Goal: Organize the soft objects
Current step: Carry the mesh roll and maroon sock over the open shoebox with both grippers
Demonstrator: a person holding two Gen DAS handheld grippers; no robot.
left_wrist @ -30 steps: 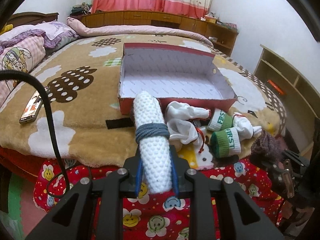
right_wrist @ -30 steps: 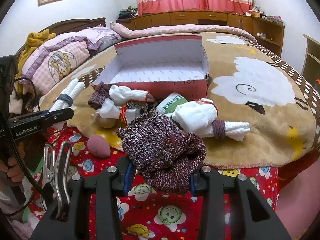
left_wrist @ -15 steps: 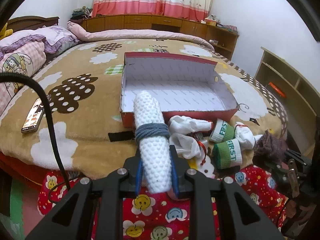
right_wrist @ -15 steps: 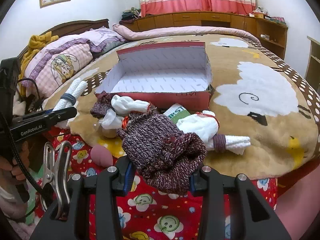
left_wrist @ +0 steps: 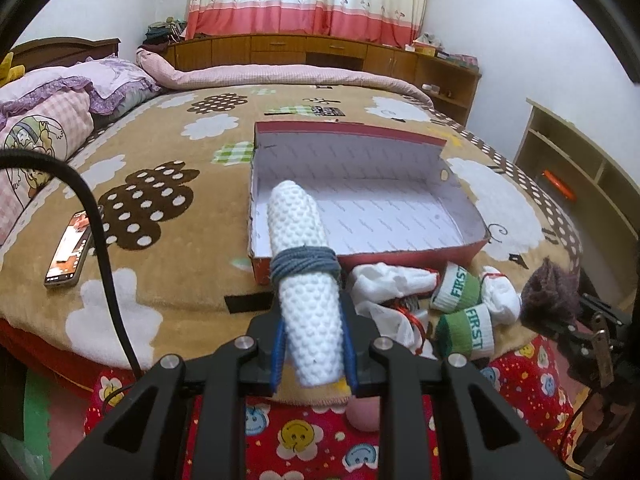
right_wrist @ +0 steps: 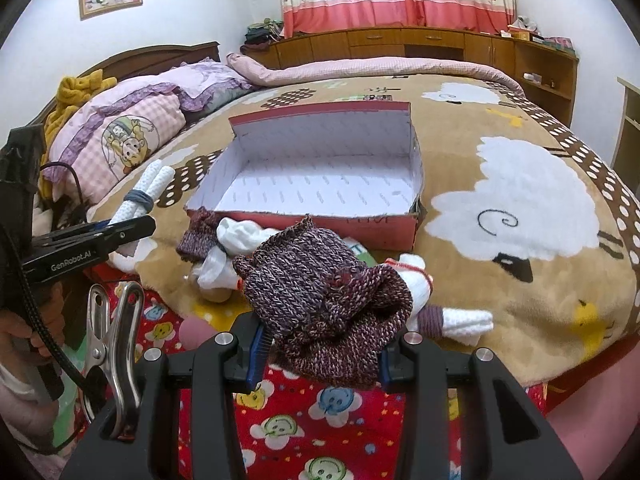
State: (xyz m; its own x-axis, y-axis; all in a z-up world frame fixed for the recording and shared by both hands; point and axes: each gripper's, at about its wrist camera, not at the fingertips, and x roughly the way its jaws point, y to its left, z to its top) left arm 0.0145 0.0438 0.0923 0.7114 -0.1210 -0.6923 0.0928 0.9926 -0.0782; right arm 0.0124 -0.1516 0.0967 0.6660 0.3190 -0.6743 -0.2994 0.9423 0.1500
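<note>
My left gripper [left_wrist: 314, 354] is shut on a white dotted sock roll [left_wrist: 304, 276] bound with a grey-blue band, held up in front of the open red shoebox [left_wrist: 416, 258] on the bed. In the right wrist view my right gripper [right_wrist: 320, 350] is shut on a purple knitted sock bundle [right_wrist: 324, 284], just short of the red shoebox [right_wrist: 352, 226]. Between the grippers and the box lie white socks [left_wrist: 390, 284], two green-cuffed "FIRST" socks [left_wrist: 466, 324] and a white roll with a purple band [right_wrist: 452, 320]. The left gripper [right_wrist: 120, 232] with its roll shows at left in the right wrist view.
A phone [left_wrist: 68, 254] lies on the brown blanket at left. Pillows [right_wrist: 132, 128] sit at the bed's head. A pink egg-shaped object [right_wrist: 194, 330] rests on the red sheet below the blanket's edge. A metal clip [right_wrist: 114, 344] hangs by my right gripper. Shelves [left_wrist: 576, 176] stand at right.
Both grippers have risen and moved toward the box with their socks still held; the box's inside shows more fully now.
</note>
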